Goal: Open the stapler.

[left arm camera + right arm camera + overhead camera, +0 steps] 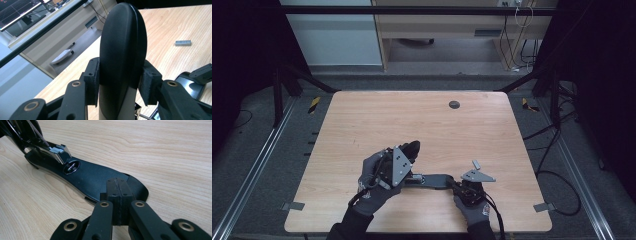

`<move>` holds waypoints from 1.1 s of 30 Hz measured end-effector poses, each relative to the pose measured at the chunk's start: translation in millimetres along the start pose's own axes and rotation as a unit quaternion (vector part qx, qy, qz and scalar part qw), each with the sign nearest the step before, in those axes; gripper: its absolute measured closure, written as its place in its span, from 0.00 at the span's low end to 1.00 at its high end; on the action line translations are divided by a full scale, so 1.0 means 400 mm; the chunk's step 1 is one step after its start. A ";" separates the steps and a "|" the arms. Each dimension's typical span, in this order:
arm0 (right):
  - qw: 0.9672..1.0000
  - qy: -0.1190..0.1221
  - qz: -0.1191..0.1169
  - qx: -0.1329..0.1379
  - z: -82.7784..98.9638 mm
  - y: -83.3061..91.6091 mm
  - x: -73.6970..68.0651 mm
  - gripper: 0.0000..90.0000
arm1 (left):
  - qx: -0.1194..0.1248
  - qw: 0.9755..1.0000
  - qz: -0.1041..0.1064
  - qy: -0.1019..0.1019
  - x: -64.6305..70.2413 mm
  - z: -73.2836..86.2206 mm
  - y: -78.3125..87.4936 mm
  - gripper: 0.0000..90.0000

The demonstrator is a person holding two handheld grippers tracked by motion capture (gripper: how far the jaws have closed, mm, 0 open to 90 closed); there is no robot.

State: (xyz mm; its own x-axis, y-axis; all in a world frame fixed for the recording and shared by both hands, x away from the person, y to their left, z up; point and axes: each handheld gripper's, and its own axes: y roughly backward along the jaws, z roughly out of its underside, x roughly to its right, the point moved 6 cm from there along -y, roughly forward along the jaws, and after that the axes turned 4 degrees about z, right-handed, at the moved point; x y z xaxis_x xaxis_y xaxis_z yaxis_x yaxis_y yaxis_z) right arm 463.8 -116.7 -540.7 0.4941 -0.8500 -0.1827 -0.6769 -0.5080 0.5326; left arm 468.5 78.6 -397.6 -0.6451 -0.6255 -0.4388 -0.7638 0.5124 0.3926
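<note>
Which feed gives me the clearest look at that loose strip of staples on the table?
The left gripper view: the staple strip lies sharp on bare wood, up right of the stapler's black top. In the high view it is a small grey bar beside the right gripper's plate. The right gripper view looks along the stapler's base instead.

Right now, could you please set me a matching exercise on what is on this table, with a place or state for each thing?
Things:
1. stapler's top arm
2. stapler's base
3. staple strip
4. round dark cap

Places or states:
A. loose on the wood, apart from the stapler
B. set into the table near its far edge
C. clamped in the left gripper
D. flat on the table, under the shut right gripper

Pairs: 1-C, 2-D, 3-A, 4-B.
</note>
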 end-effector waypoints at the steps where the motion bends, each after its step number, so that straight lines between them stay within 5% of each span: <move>1: 1.000 0.001 0.001 0.000 0.000 0.000 0.000 1.00 | 0.002 1.000 -0.003 0.004 -0.004 0.002 0.005 0.63; 19: 1.000 0.001 -0.003 0.000 0.000 0.000 0.001 1.00 | 0.019 0.998 -0.026 0.049 -0.054 0.024 0.050 0.65; 33: 1.000 0.001 -0.004 0.000 0.000 0.001 0.001 1.00 | 0.030 0.993 -0.045 0.101 -0.096 0.053 0.090 0.65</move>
State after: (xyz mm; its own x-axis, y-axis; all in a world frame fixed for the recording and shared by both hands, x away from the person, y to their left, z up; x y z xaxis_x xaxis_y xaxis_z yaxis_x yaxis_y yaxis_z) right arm 463.9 -117.2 -540.7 0.5003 -0.8459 -0.1848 -0.6728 -0.5142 0.5319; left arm 465.1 133.6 -383.9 -0.5617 -0.7728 -0.2956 -0.8217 0.4792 0.3085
